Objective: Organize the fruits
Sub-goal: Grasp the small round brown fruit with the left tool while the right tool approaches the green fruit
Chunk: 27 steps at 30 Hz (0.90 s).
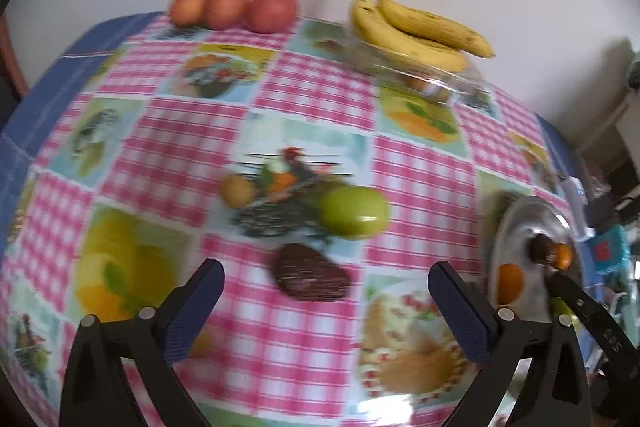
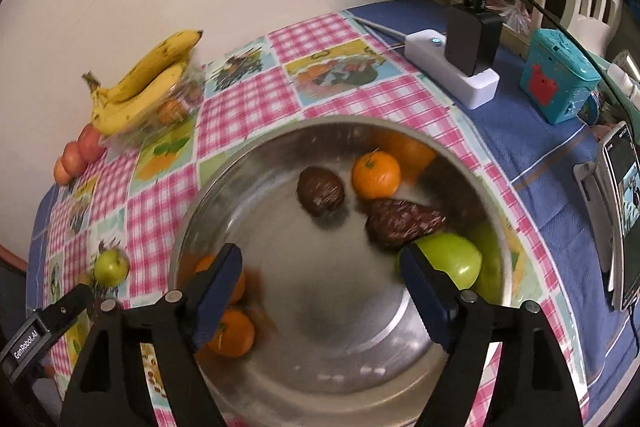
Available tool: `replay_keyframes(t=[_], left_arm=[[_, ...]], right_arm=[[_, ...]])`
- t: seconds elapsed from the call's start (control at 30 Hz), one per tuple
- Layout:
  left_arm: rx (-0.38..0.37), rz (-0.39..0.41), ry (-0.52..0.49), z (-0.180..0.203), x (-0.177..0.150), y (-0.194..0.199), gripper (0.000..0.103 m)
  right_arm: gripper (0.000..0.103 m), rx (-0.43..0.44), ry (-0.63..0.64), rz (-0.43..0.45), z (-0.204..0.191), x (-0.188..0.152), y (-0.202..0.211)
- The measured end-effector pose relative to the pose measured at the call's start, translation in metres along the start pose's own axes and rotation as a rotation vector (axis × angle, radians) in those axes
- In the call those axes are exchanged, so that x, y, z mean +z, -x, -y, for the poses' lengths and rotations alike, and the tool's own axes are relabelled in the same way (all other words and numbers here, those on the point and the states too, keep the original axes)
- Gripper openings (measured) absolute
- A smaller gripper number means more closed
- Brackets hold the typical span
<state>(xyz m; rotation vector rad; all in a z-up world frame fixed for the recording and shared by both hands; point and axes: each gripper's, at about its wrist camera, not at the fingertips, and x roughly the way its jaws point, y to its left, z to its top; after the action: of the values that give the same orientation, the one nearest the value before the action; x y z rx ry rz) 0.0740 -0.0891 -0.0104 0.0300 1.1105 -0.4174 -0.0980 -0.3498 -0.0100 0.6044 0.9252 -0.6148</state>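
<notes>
**Clutter sitting along the tabletop's far edge**

A pink checked tablecloth (image 2: 256, 99) with printed fruit panels is covering the tabletop, and a blue cloth (image 2: 532, 155) is showing beyond its edge. A white power strip (image 2: 460, 75) is lying on the blue cloth, carrying a black charger (image 2: 470, 39) with cables rising from it. Just beside it a teal box (image 2: 558, 75) is standing upright. A phone (image 2: 624, 211) is leaning in a stand at the right edge.

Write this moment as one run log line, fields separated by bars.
left gripper: open, above brown fruit | right gripper: open, over metal bowl | green apple: on table
</notes>
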Motion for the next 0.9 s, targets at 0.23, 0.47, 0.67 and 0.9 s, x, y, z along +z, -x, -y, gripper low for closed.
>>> replay_keyframes(t=[0.23,0.47,0.67,0.9], left_arm=[[0.096,0.013,0.054,-0.043,-0.007,0.015,0.103],[0.127,0.037,0.116,-0.085,-0.005,0.028,0.103],[0.156,0.098,0.188,-0.129,0.002,0.04,0.103],[0.113,0.071,0.297,-0.174,0.007,0.045,0.103]], right_arm=[[0.096,0.002,0.091,0.017,-0.032,-0.02,0.008],[0.096,0.046,0.166,0.026,-0.073,-0.036,0.017],[0.096,0.14,0.283,0.01,-0.125,-0.047,0.022],[0.096,0.211,0.348,-0.027,-0.167,-0.059,0.012]])
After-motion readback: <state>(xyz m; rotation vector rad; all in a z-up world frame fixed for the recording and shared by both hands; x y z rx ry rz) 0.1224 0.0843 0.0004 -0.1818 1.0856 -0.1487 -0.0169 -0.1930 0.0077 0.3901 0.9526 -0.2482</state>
